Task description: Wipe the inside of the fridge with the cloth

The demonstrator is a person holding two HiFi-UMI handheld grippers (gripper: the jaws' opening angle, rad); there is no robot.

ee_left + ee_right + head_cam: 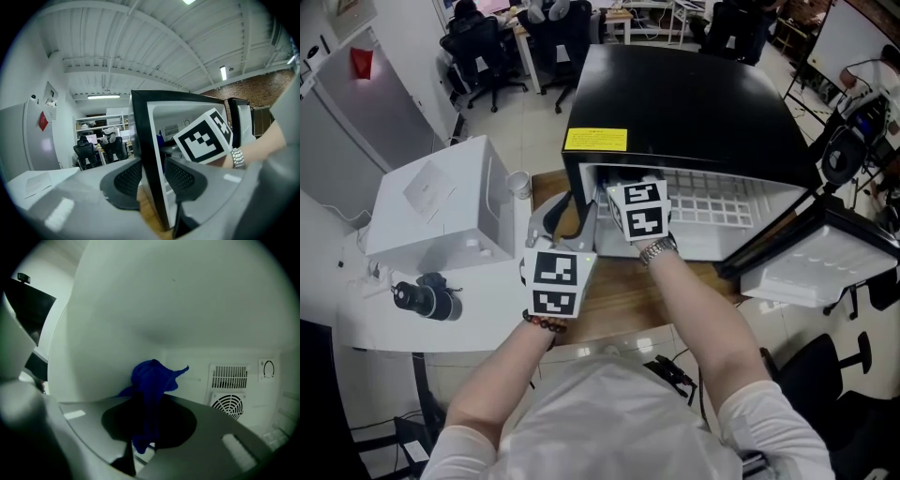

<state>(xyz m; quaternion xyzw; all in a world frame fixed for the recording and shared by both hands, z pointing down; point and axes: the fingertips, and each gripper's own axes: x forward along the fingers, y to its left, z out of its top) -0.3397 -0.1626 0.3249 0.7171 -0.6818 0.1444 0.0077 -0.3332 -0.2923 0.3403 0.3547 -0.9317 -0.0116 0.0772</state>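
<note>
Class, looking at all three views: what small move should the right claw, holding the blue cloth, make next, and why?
Probably press the blue cloth against the white inner wall and sweep along it: the right claw is shut on the cloth, inside the fridge, with that wall right beside it.

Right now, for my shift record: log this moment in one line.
right gripper shut on cloth, inside fridge | left gripper open astride fridge wall

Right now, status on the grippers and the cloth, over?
Left gripper open, straddling fridge wall. Right gripper shut on cloth, inside fridge. No obstruction seen.
</note>
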